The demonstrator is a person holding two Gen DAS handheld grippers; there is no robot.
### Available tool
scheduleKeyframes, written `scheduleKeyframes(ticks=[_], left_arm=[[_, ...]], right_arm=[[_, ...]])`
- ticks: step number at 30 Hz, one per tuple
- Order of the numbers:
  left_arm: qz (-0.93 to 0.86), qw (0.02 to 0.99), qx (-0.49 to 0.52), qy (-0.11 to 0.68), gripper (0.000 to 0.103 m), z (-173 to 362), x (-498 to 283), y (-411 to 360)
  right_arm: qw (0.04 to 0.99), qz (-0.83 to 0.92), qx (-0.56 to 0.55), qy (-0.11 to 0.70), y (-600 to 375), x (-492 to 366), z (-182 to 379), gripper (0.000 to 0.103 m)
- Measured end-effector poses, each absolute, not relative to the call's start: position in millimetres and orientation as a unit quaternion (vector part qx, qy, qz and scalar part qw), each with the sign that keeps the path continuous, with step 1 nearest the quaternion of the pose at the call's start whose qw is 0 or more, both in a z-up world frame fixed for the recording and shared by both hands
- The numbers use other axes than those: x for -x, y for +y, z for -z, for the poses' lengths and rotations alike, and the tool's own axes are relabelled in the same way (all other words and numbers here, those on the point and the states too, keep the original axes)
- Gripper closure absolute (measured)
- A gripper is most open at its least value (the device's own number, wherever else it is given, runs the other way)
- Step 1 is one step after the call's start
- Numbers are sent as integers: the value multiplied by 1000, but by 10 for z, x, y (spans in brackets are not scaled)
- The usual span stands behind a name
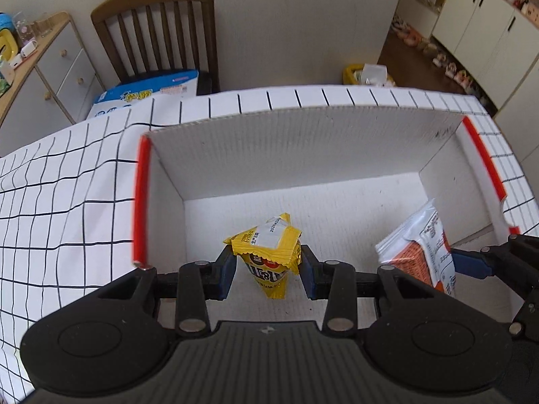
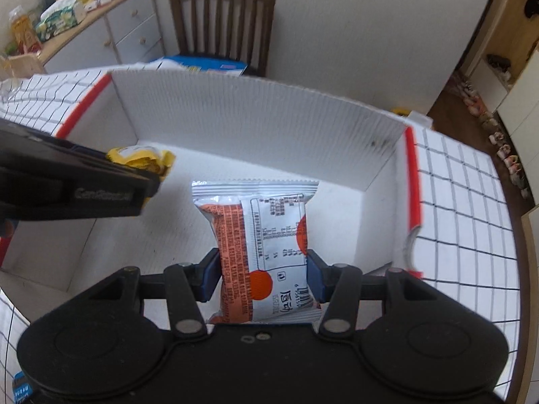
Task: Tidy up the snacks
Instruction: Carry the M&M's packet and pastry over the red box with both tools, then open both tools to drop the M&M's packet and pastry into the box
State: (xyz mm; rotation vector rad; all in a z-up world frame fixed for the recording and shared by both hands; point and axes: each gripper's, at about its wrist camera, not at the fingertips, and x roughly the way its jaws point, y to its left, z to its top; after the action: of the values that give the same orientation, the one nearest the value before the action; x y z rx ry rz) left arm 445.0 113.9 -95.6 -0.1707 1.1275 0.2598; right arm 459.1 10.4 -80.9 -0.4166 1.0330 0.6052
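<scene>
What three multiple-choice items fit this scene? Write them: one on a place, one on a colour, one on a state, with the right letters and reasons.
1. Where are both snack packets?
A. On the chair
B. Over the inside of the white box
C. On the drawer cabinet

2. What colour is the packet in the left tool?
A. Yellow
B. Green
C. Purple

3. What is the state of the right tool?
A. Open and empty
B. Shut on nothing
C. Shut on a packet

Answers:
1 B: the white box walls surround both packets in both wrist views.
2 A: the left tool clamps the yellow packet.
3 C: the right tool presses its pads on both sides of the orange and white packet.
</scene>
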Motion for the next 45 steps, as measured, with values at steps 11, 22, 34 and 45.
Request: scheduleKeyframes(ticks=[11, 22, 34, 45], left_arm=[[-118, 816, 59, 562, 63, 1167, -4568, 1078], [-126, 805, 68, 576, 63, 1297, -4557, 1116], [-112, 820, 82, 556, 49, 1101, -4455, 1072], [-99, 844, 80, 522, 49, 681, -4108, 1002]], right_arm=[[786, -277, 224, 505, 167, -4642, 925, 52], [783, -273, 225, 511, 156, -4663, 996, 51], [795, -276, 213, 497, 78, -4591, 907, 40], [813, -278, 183, 477, -65, -4426, 546, 38]])
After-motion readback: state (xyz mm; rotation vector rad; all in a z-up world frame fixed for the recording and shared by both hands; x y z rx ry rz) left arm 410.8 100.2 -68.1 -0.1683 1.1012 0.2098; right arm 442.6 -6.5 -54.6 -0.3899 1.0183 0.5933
